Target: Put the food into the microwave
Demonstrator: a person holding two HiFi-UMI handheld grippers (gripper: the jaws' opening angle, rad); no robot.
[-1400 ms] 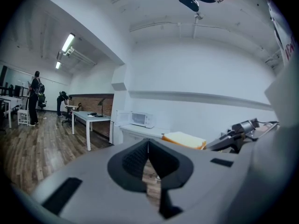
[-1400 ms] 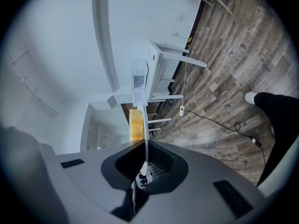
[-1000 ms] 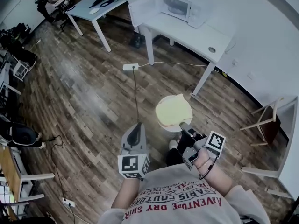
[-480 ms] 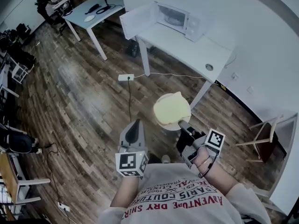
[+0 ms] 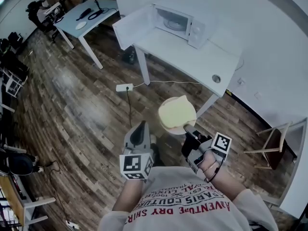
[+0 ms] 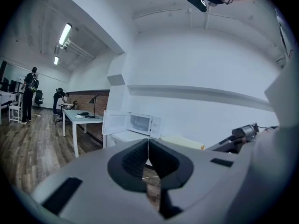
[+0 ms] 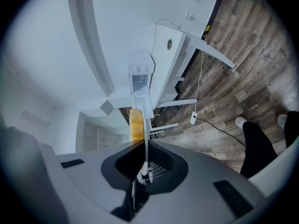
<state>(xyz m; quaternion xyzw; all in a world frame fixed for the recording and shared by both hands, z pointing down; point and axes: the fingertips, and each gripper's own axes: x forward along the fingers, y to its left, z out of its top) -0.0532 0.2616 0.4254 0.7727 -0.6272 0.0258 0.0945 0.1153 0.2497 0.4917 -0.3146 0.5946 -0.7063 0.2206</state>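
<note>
A white plate [image 5: 168, 127] carrying pale yellow food [image 5: 177, 112] hangs level in front of my chest. My right gripper [image 5: 187, 128] is shut on the plate's near rim. In the right gripper view the plate's thin edge [image 7: 146, 139] runs between the jaws, with the yellow food [image 7: 135, 125] beside it. My left gripper [image 5: 140, 127] is shut and holds nothing, left of the plate. The white microwave [image 5: 180, 23] stands on a white table [image 5: 202, 54] ahead, its door [image 5: 131, 28] swung open to the left. The left gripper view also shows the microwave [image 6: 142, 123] ahead with its door open.
A power strip [image 5: 124, 87] with a cable lies on the wooden floor between me and the table. A second white table [image 5: 81, 18] stands at the far left with people near it. A wooden chair [image 5: 270, 143] is at the right by the wall.
Both grippers and the plate have travelled forward across the floor; the microwave table is now closer and larger in the head view. The grip on the plate is unchanged.
</note>
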